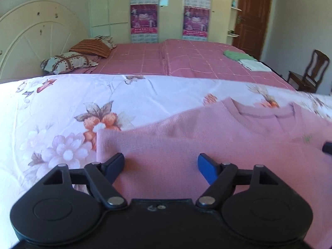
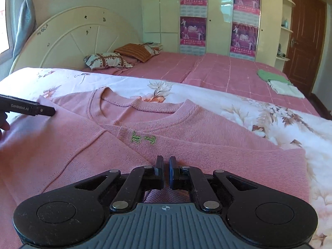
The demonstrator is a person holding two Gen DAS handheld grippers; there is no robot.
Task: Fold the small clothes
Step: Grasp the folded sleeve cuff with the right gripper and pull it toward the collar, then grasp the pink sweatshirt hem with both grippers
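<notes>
Both wrist views sit low and close over the pink sweater [image 1: 207, 145], facing the wardrobe [image 2: 217, 20].

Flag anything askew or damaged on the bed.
Nothing damaged. The pink sweater lies slightly diagonal on the floral sheet, sleeves folded in. The headboard shows dark marks. Folded clothes sit neatly on the far bed.

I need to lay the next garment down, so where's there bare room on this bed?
Free: floral sheet left of the pink sweater, and the pink checked spread between the pillows and the folded green and white clothes. Crowded: the sweater, with both tools on it.
</notes>
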